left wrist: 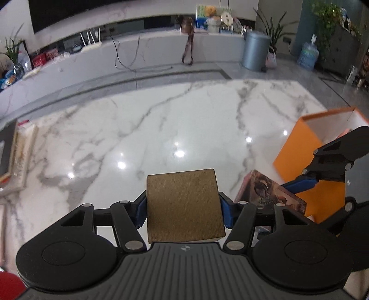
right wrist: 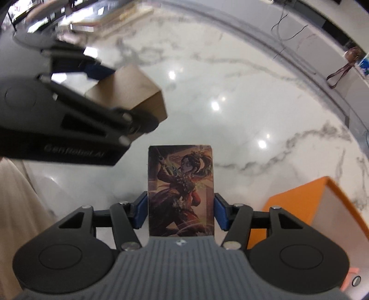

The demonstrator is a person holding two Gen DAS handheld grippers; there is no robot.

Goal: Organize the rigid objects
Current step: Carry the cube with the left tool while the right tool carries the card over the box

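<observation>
Grippers: your left gripper (left wrist: 184, 207) clamps brown box (left wrist: 184, 205), right gripper (right wrist: 181, 211) clamps picture box (right wrist: 181, 191) | both are lifted off marble table (left wrist: 184, 115) | orange bin (left wrist: 299, 157) sits right | neither binned; books (left wrist: 20, 157) left.

Glossy white marble floor (left wrist: 184, 115), low marble ledge (left wrist: 150, 50), grey bin (left wrist: 254, 50), potted plants (left wrist: 327, 20)

The left tool (right wrist: 129, 76) is motion-blurred, and the orange box (right wrist: 327, 207) is cut off at the frame's edge.
</observation>
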